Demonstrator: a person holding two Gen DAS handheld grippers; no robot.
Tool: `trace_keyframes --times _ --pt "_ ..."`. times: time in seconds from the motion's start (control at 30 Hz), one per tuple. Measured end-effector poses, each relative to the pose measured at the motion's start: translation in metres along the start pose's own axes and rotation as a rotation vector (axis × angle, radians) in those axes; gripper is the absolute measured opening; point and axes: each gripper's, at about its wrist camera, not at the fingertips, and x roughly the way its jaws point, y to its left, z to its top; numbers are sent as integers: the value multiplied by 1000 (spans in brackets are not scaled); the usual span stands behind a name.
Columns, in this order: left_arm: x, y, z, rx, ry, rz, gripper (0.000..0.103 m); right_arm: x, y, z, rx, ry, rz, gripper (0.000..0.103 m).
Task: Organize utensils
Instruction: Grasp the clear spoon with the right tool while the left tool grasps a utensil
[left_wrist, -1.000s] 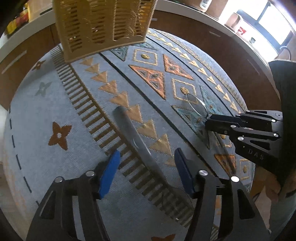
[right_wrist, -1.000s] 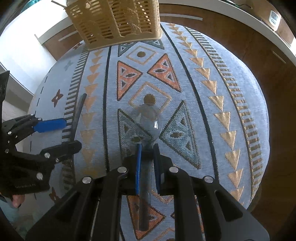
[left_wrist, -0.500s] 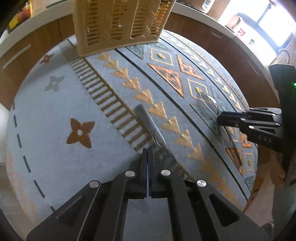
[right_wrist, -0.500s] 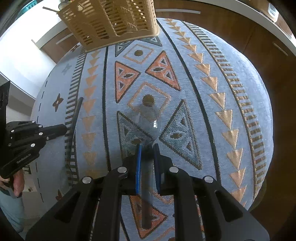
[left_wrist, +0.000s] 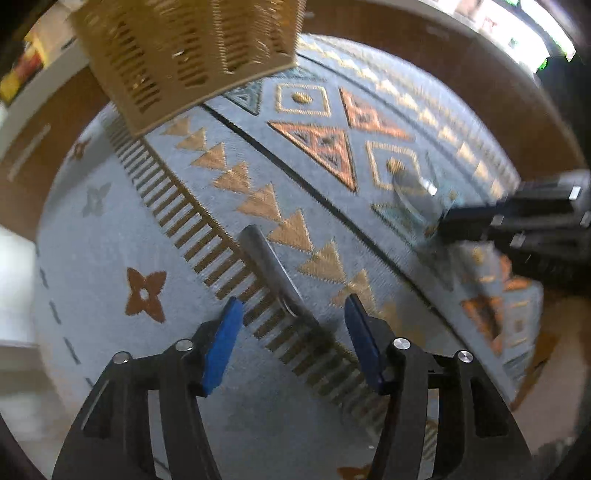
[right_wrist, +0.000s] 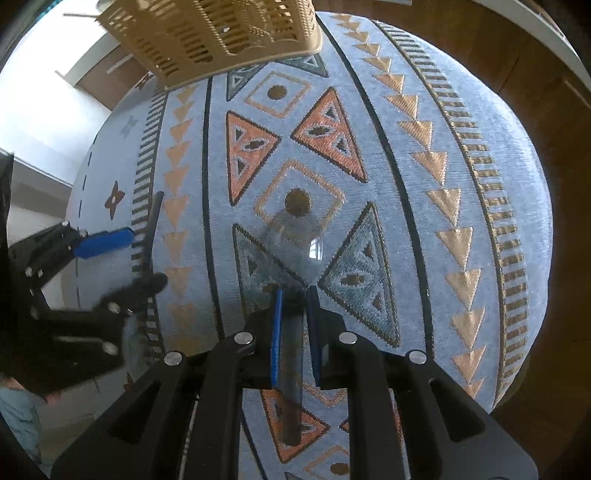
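A dark grey utensil handle (left_wrist: 271, 271) lies on the patterned cloth, its near end between the blue pads of my left gripper (left_wrist: 291, 321), which is open and astride it. It also shows in the right wrist view (right_wrist: 149, 236). My right gripper (right_wrist: 294, 299) is shut on a clear plastic spoon (right_wrist: 295, 236), bowl forward, handle running back between the jaws. The spoon shows in the left wrist view (left_wrist: 413, 192) with the right gripper (left_wrist: 458, 221) on it. A tan woven basket (left_wrist: 188, 55) stands at the far end of the cloth; it also shows in the right wrist view (right_wrist: 218, 33).
The blue-grey cloth with orange triangles (right_wrist: 424, 184) covers a rounded table. Brown wood floor or cabinets (right_wrist: 517, 55) lie beyond its edge. My left gripper (right_wrist: 122, 258) shows at the left of the right wrist view.
My left gripper was open, then shut half a second ago, and is open again around the dark handle. The right gripper has stayed shut on the clear spoon.
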Motion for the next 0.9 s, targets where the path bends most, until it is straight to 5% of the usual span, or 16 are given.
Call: trace_keyframes --times 0.07,0.13,0.27,0.43,0.5,0.63,0.83,0.9 --pt "-2 -4 -1 43 -2 27 28 1 2 3 -6 2 -12 15" --pt "-3 -2 -4 67 4 42 18 2 5 4 -16 3 -23 17" --pt "-7 17 -8 40 17 -10 11 4 12 3 -28 8 -24 21" --pt "-12 36 -13 18 25 -70 8 6 16 8 -23 20 -31 25" --pt "-10 42 -12 12 52 -93 13 8 22 11 -30 35 -23 39" --pt "-7 44 -6 15 87 -107 18 14 37 15 -61 48 -62 44" --pt "-3 35 1 38 52 -54 12 16 53 12 -122 -7 -189 10" --pt "-4 31 0 29 19 -56 6 16 53 10 -133 -19 -182 10"
